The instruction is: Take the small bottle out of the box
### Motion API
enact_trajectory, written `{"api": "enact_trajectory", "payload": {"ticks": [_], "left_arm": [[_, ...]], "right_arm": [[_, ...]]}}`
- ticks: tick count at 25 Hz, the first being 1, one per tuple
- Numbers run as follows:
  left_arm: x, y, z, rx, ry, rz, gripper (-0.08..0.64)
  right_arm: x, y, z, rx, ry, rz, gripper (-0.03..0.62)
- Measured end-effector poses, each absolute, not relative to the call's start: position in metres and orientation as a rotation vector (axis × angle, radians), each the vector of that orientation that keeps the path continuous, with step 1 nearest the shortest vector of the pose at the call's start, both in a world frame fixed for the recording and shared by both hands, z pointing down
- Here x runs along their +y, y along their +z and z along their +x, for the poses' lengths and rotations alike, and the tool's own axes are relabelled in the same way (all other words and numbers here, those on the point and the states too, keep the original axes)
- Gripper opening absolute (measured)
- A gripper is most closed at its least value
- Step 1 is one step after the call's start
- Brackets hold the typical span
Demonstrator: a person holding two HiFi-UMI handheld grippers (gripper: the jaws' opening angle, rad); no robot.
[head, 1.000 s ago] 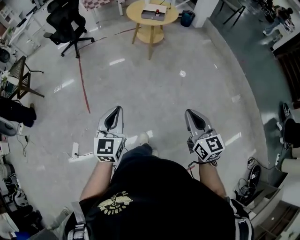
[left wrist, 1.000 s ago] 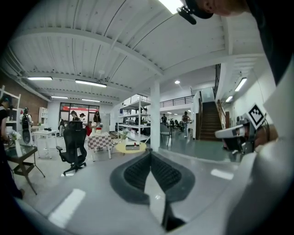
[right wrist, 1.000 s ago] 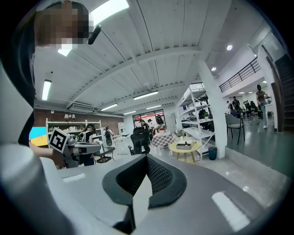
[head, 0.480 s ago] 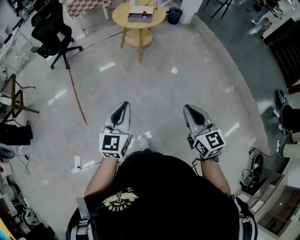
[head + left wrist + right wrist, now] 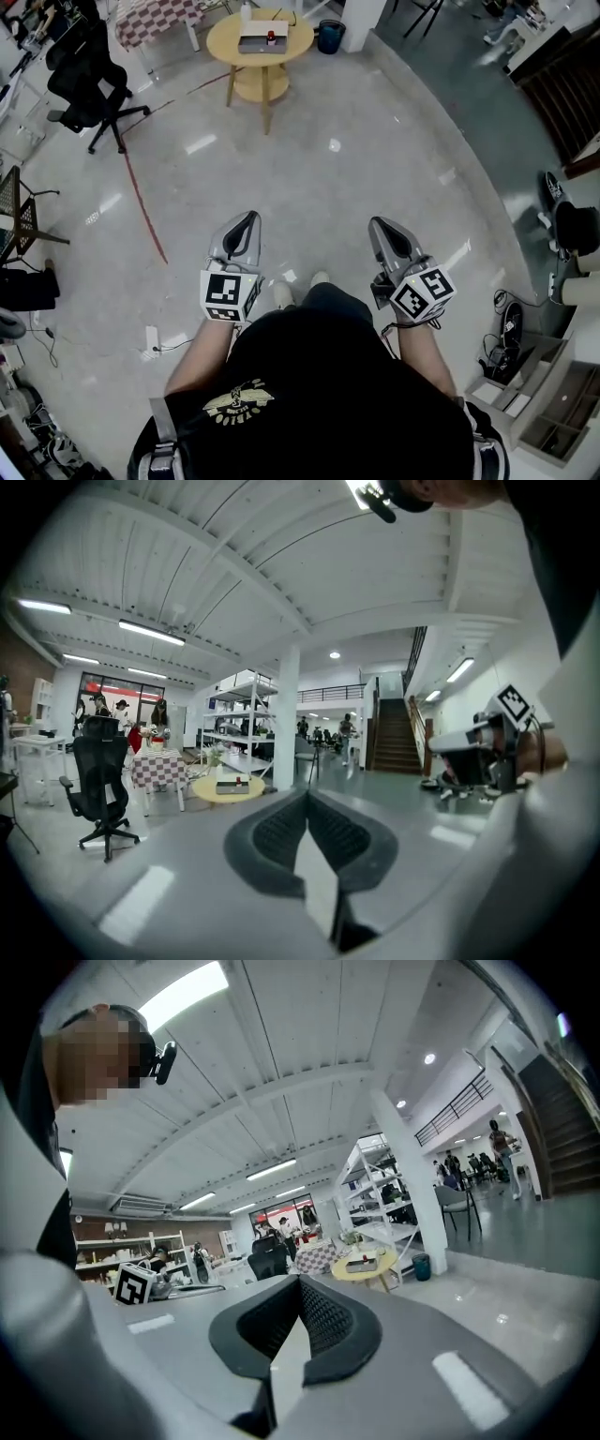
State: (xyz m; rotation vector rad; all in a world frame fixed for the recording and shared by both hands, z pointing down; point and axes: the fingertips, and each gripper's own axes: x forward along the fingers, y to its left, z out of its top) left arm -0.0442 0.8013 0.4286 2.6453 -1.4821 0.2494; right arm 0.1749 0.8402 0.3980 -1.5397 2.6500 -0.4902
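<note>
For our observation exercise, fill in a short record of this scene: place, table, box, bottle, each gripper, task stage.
Place: open hall, glossy grey floor
Table: round yellow wooden table, far ahead of the person
Box: flat grey box on that table
Bottle: small red-topped bottle at the box, too small to detail
Left gripper: shut, empty
Right gripper: shut, empty
Task stage: not begun; both grippers far from the box
</note>
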Motion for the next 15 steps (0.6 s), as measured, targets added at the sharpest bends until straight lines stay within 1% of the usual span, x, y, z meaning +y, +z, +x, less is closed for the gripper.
{"api": "enact_trajectory", "payload": {"ticks": [6,11,15], "left_arm": [[0.797,0.449,-0.057,-1.508,0.317,2.593,0.000],[0.798,0.430,-0.065,-1.570,0.259,2.585,0.000],[0.803,0.428,-0.086,-1.599,0.277,2.577,0.000]], "right_arm": [[0.821,0.412,0.175,2.625,-0.571,-1.492,0.008],[0.816,0.412,0.163,2.669,-0.572,-1.430,0.008],[0.817,0.401,0.143,2.688,-0.534,-1.406,0.008]]}}
